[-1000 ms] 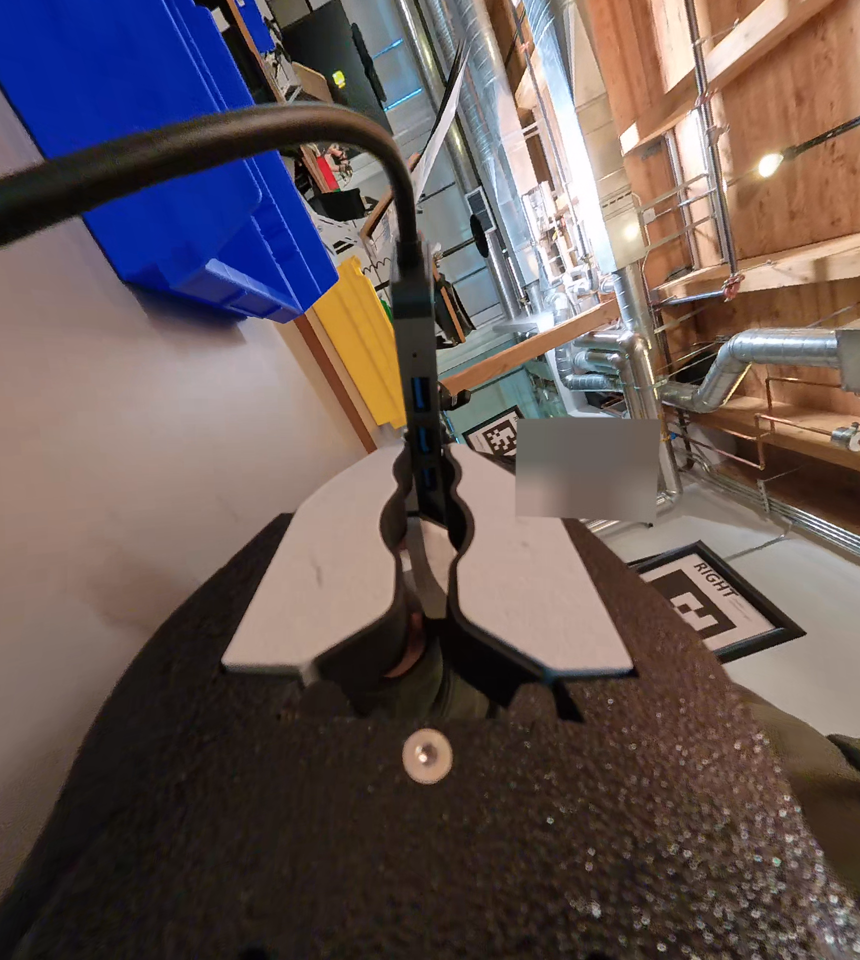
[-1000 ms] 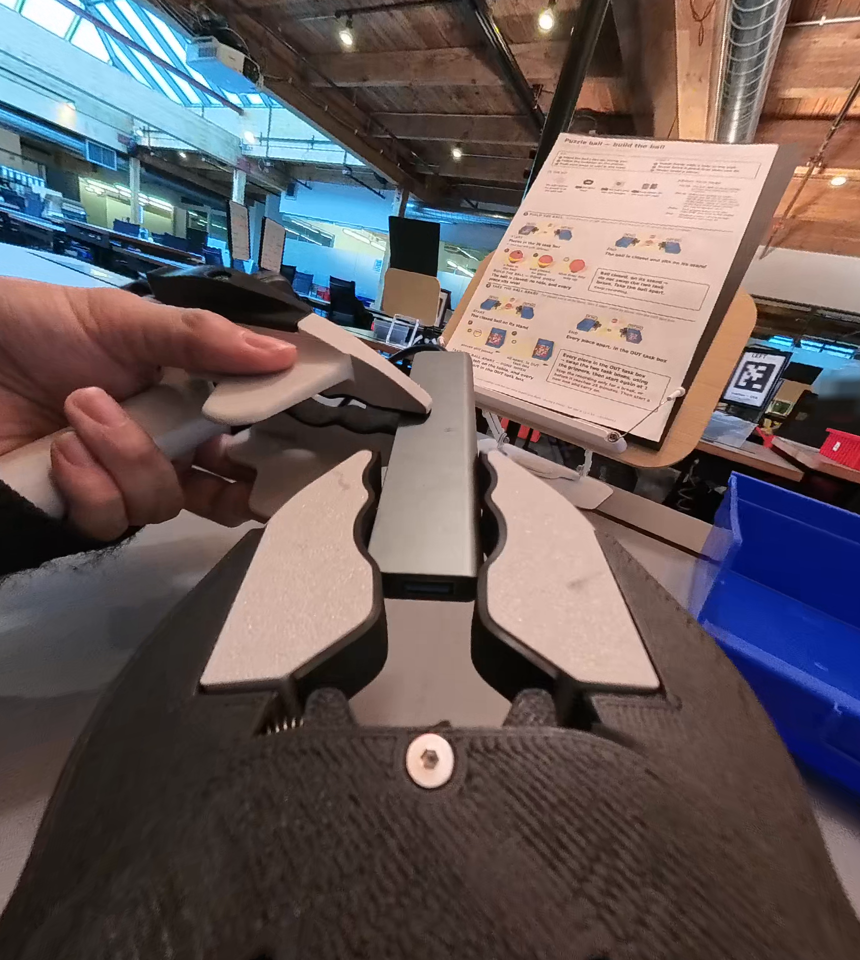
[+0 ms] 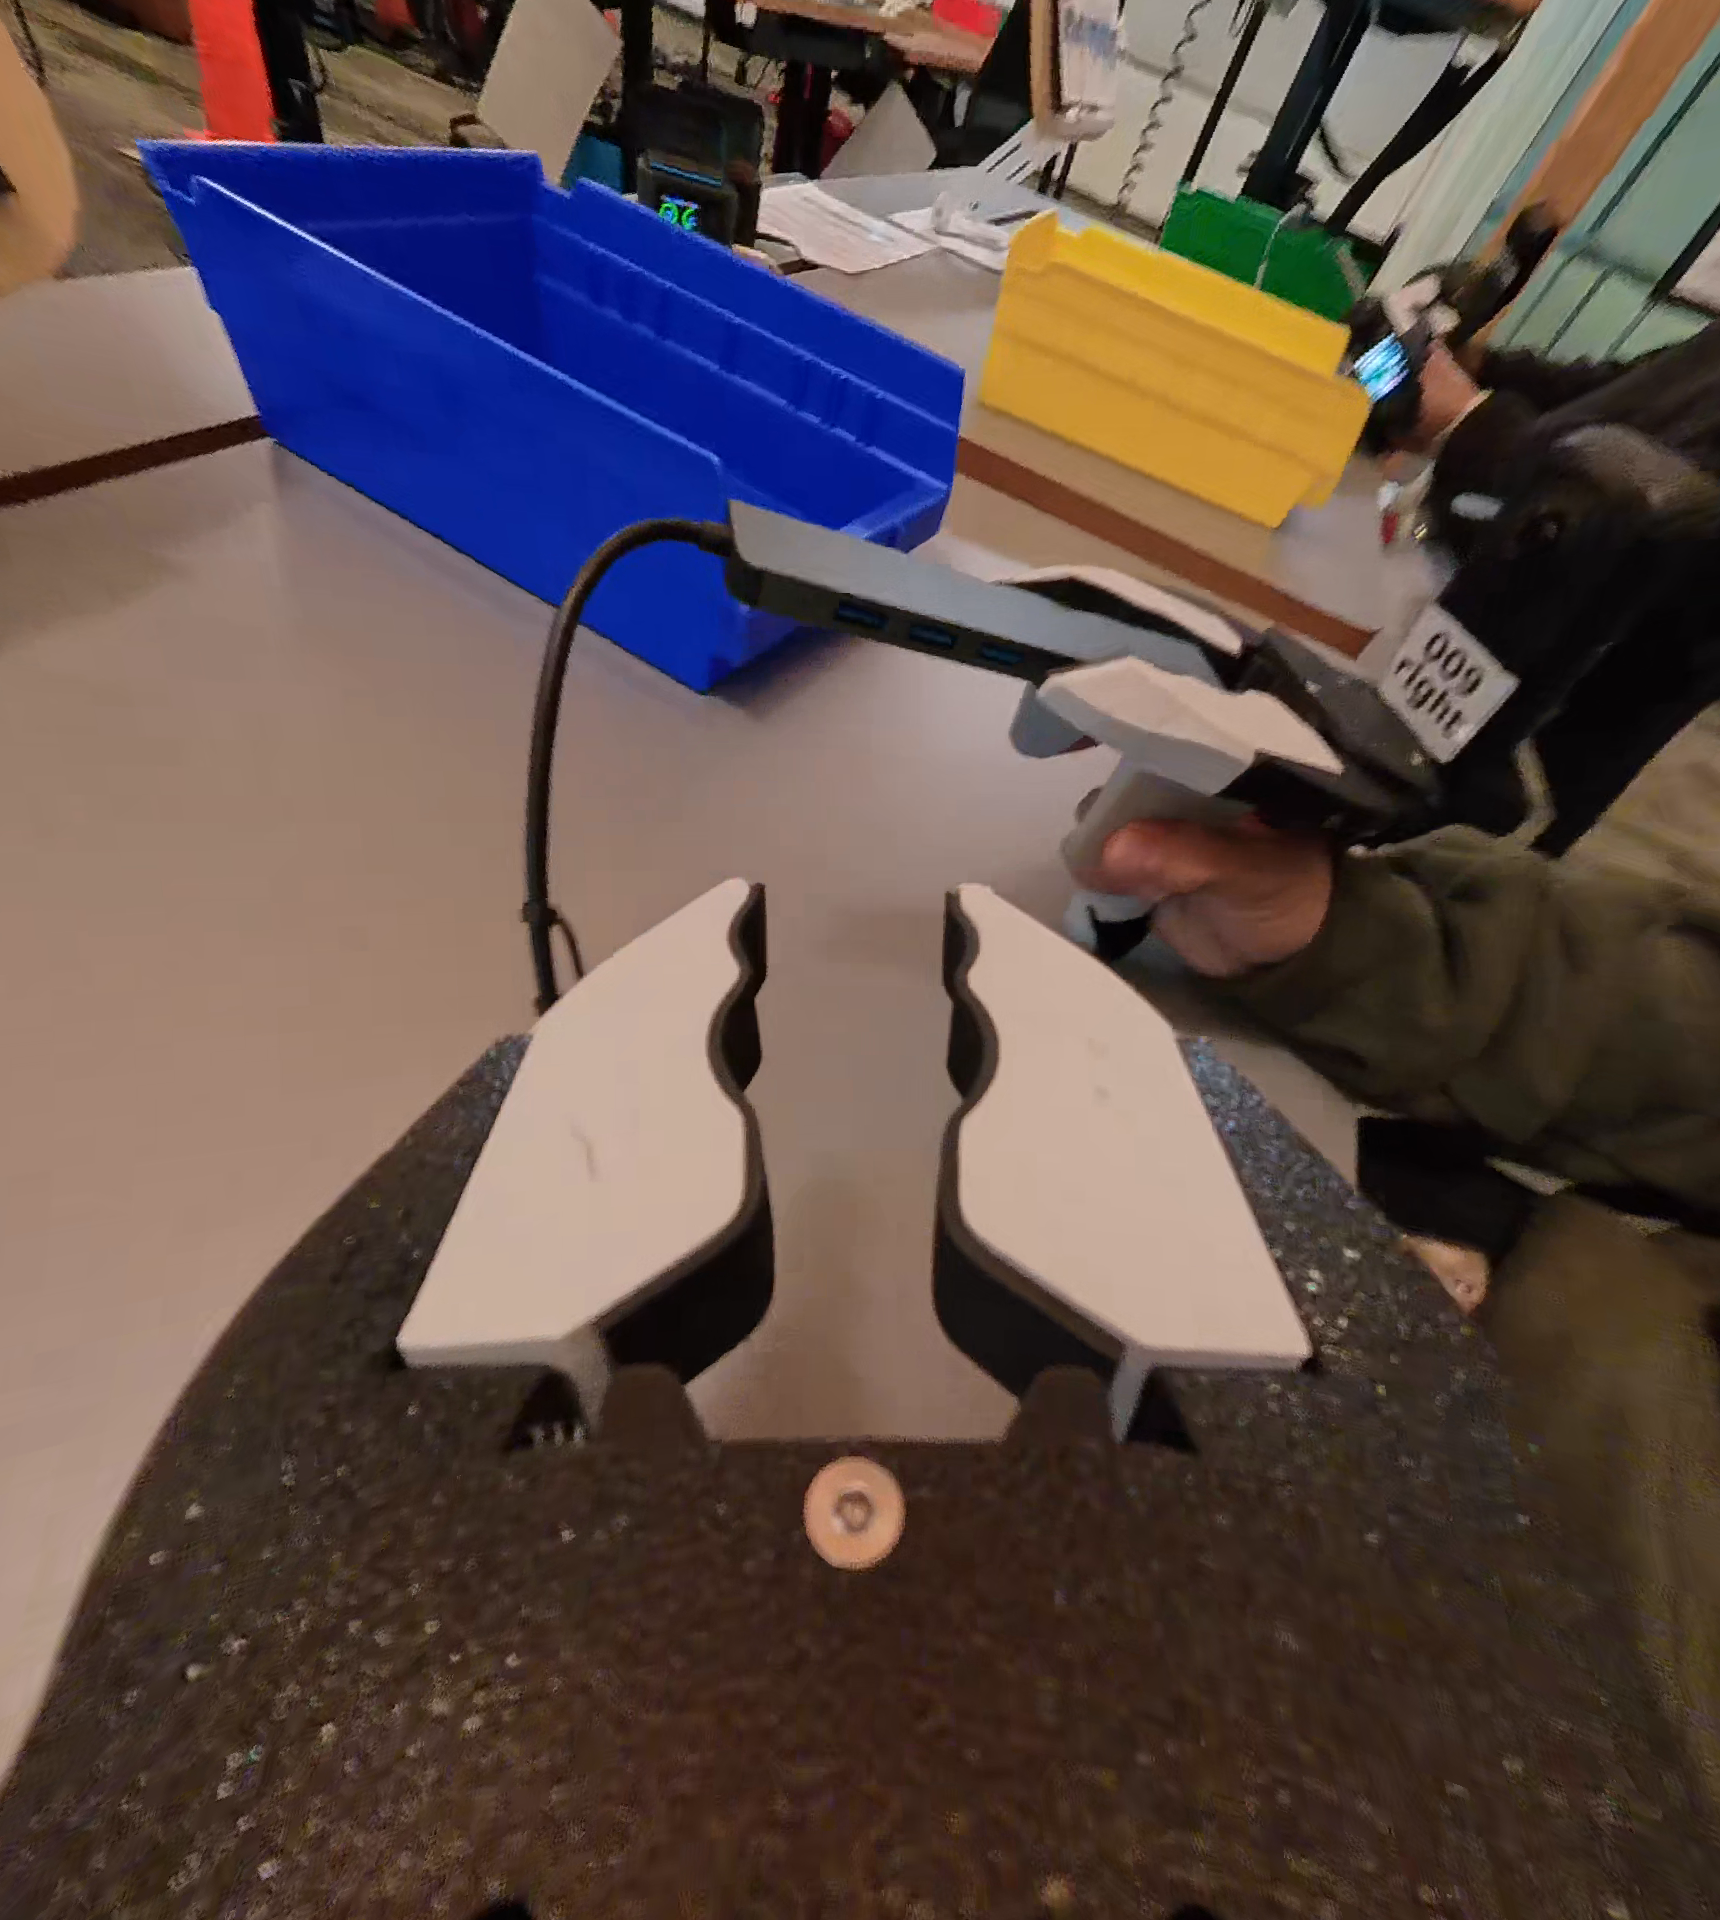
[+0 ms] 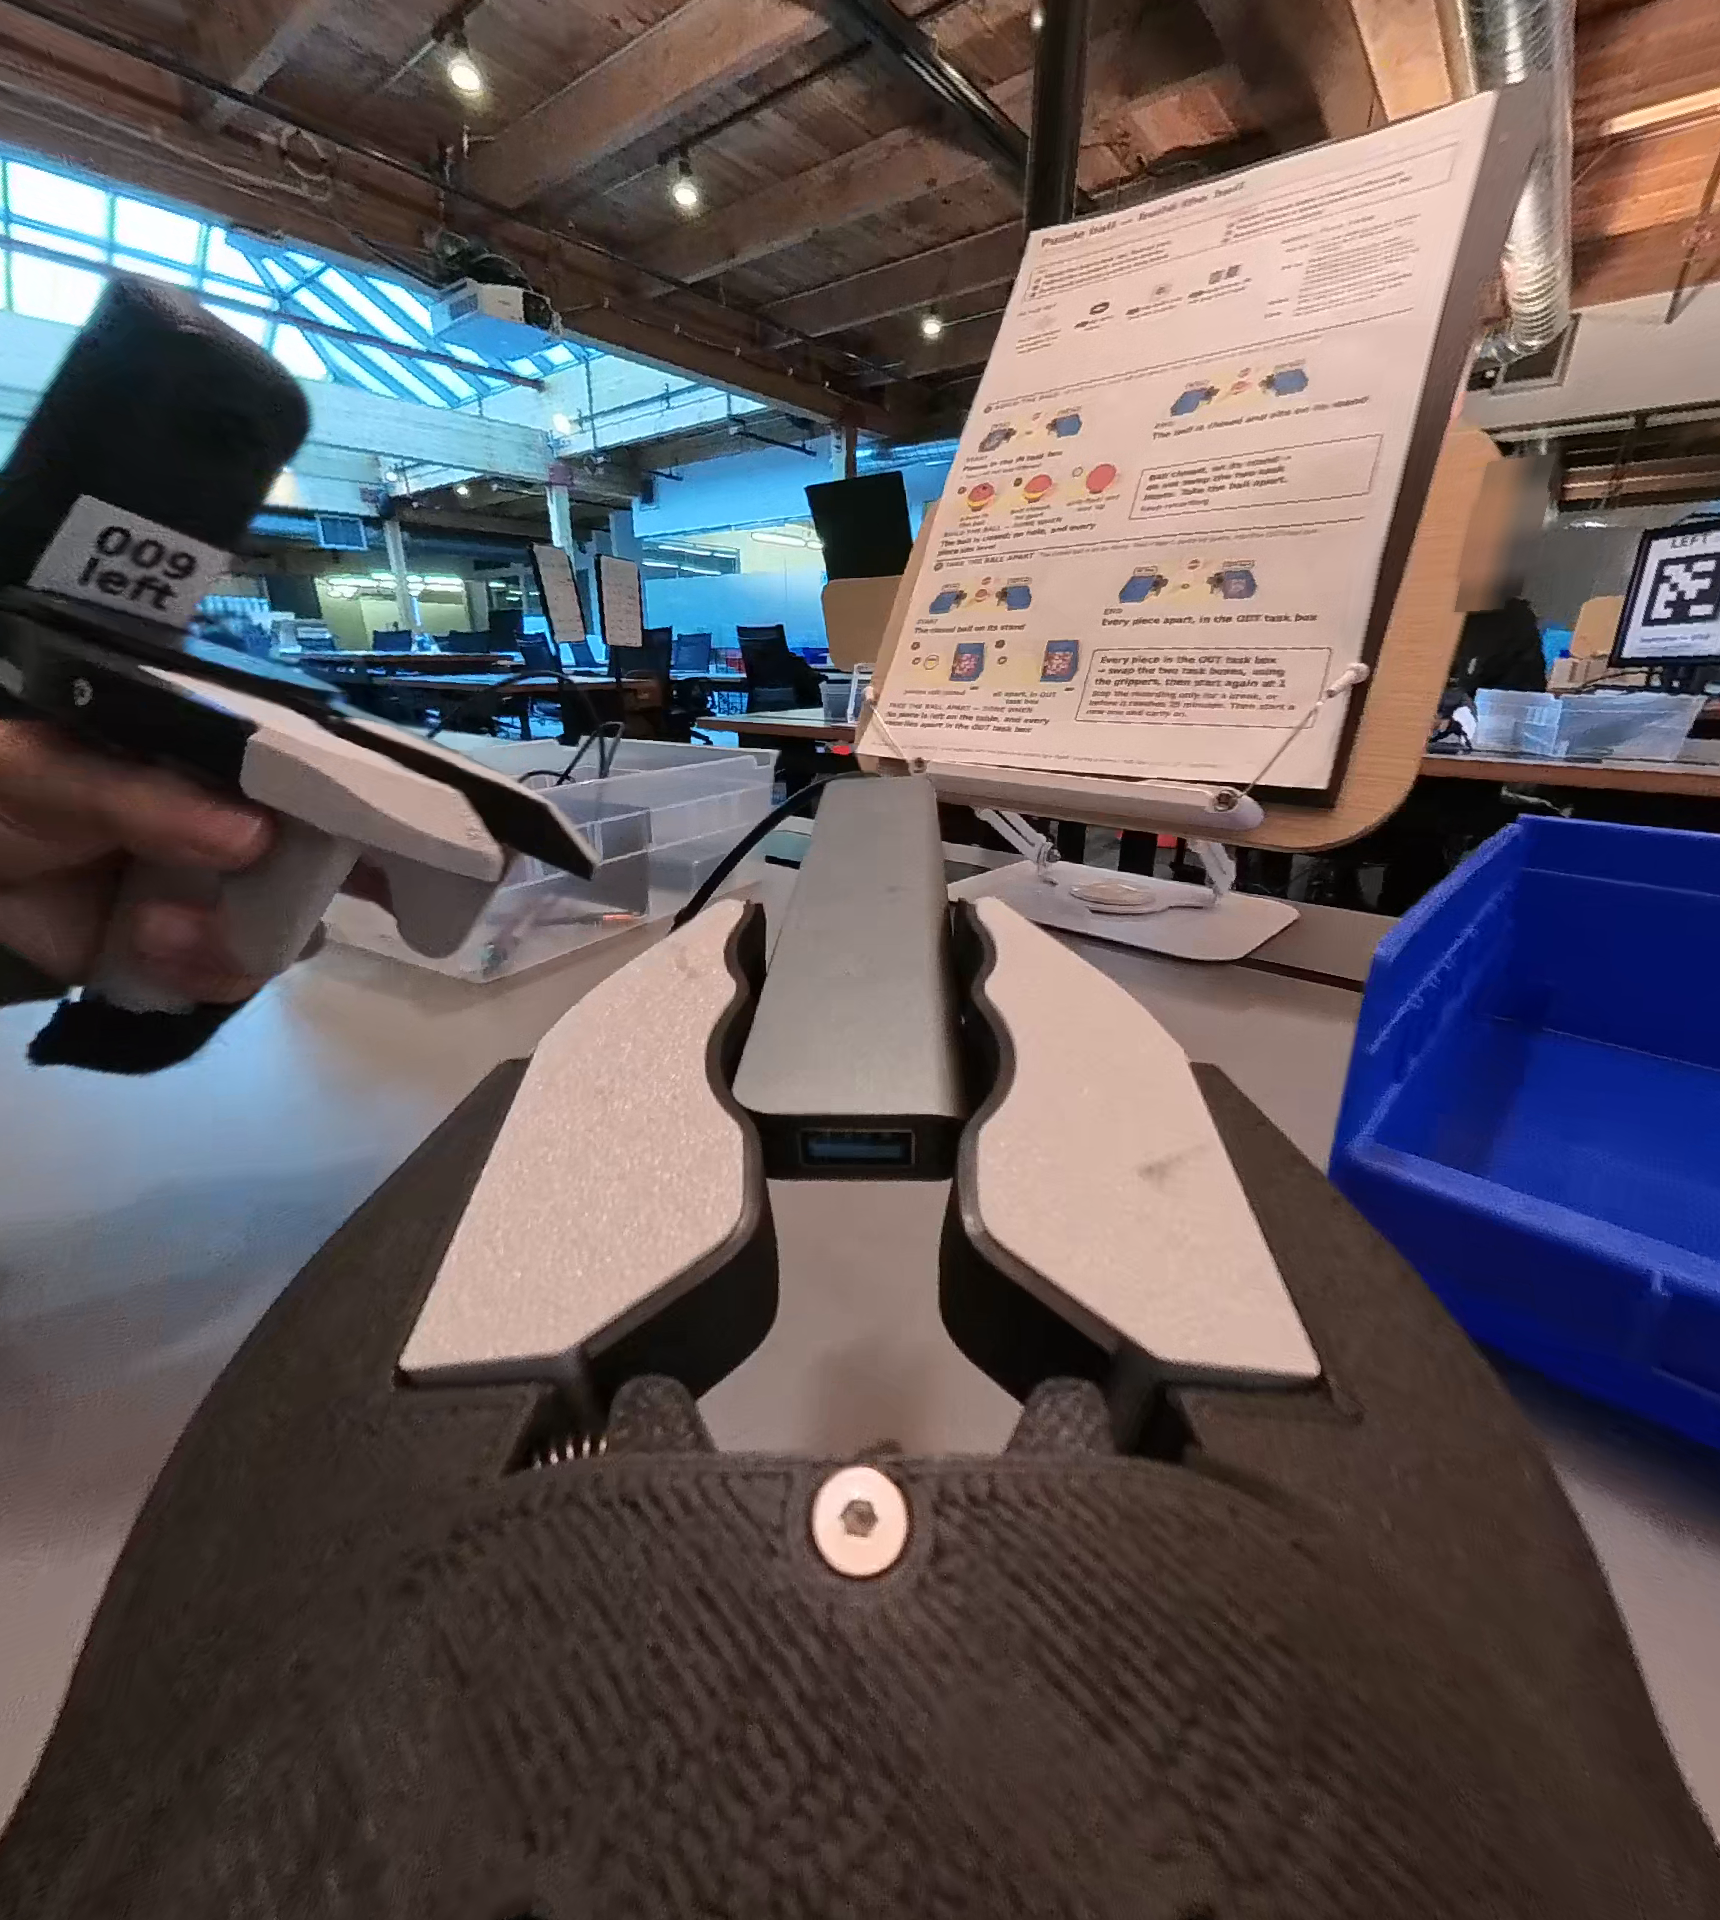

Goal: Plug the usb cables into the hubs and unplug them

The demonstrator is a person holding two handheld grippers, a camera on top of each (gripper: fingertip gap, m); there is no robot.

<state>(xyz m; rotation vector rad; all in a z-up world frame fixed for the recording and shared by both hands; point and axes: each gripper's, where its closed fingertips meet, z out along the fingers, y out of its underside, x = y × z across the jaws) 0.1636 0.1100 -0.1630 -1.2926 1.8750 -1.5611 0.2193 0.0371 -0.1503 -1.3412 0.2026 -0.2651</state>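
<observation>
A slim dark grey USB hub (image 4: 856, 987) is clamped lengthwise between my right gripper's (image 4: 861, 914) fingers, with a blue end port facing the camera. In the left wrist view the hub (image 3: 897, 613) is held level above the table, and three blue side ports show with nothing in them. Its black cable (image 3: 544, 769) curves down from the far end to the table, ending behind my left finger. My left gripper (image 3: 851, 914) is open and empty, low over the table, short of the hub. It also shows in the right wrist view (image 4: 523, 873), to the left of the hub and apart from it.
A blue bin (image 3: 544, 343) stands on the grey table (image 3: 160, 831) behind the hub, with a yellow bin (image 3: 1147, 343) and a green bin (image 3: 1240, 239) farther back. An instruction sheet on a stand (image 4: 1178, 520) and clear plastic trays (image 4: 648, 810) sit beyond the hub.
My left gripper has let go of the hub, opened, and drawn back from it, and its view now looks down on the table. My right gripper still holds the hub.
</observation>
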